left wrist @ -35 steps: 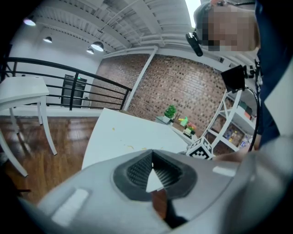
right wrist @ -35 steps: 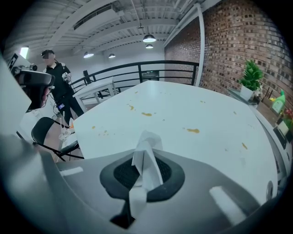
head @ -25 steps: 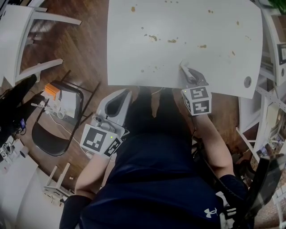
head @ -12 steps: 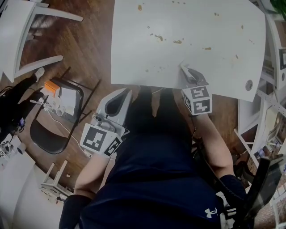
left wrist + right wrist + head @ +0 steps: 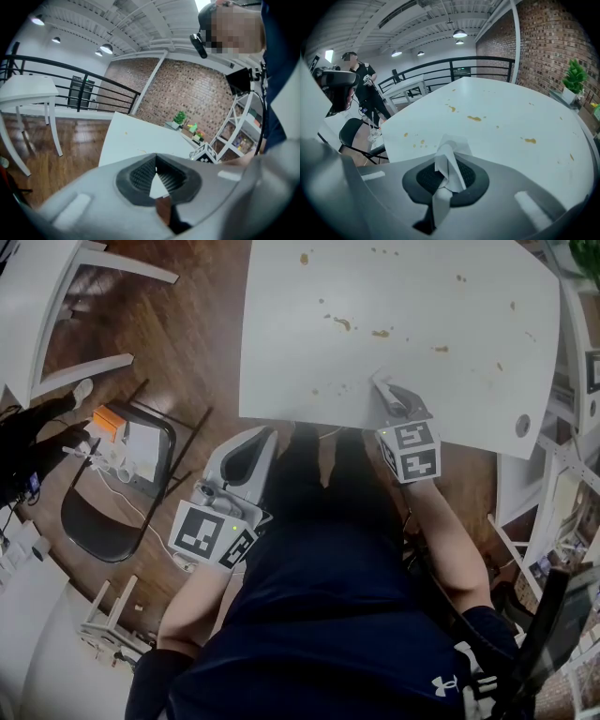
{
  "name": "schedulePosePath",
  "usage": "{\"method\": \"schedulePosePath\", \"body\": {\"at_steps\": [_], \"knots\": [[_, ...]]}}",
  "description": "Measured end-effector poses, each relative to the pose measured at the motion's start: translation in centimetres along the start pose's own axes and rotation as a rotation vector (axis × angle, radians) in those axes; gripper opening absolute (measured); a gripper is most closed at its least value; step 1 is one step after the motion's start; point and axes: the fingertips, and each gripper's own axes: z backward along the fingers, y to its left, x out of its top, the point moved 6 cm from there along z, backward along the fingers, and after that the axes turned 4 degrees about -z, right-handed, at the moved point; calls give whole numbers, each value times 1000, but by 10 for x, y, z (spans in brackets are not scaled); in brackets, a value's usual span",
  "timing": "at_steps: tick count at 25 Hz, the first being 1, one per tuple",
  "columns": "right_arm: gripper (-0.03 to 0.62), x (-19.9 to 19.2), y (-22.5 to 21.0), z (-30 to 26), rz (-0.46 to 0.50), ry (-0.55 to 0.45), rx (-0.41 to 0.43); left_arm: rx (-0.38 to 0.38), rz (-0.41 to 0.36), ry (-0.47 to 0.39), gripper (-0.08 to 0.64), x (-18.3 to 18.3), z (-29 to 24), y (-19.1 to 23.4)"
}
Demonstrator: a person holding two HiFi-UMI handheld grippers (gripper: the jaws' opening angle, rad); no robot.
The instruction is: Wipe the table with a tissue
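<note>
The white table [image 5: 422, 287] carries several brown stains [image 5: 342, 322], also visible in the right gripper view [image 5: 474, 118]. My right gripper [image 5: 382, 386] reaches over the table's near edge, shut on a crumpled white tissue [image 5: 387, 393]. In the right gripper view the tissue [image 5: 449, 159] sticks up between the closed pads of this gripper [image 5: 446, 174], just short of the nearest small stains [image 5: 423, 141]. My left gripper [image 5: 260, 437] hangs below and left of the table edge, over the wooden floor. Its jaws [image 5: 157, 174] are shut with nothing in them.
A black chair [image 5: 98, 517] with an orange box [image 5: 110, 427] and papers stands at the left. Another white table [image 5: 28, 315] is at the far left, and shelving [image 5: 572, 437] at the right. A person [image 5: 363, 91] stands beyond the chair. The table has a round hole [image 5: 522, 425] near its right corner.
The head camera has shifted a little, so the table sits further right in view. My right gripper with the tissue has edged slightly further onto the table. The left gripper has stayed put.
</note>
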Motion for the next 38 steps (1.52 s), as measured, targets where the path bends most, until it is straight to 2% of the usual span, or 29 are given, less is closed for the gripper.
{"method": "schedulePosePath", "body": {"at_steps": [12,25,30,38], "knots": [[14,11,18,-13,33,11,31,34,19,-19,3,1,10,17],[13,22,26,-16,51,-1,28,42,30,-28,3,1,16,28],[14,32,24,0,59,-41,25,41,20,-35,3,3,14,22],[13,27,37,18,99,-75,92,65,13,-46,3,-3,10,-3]]}}
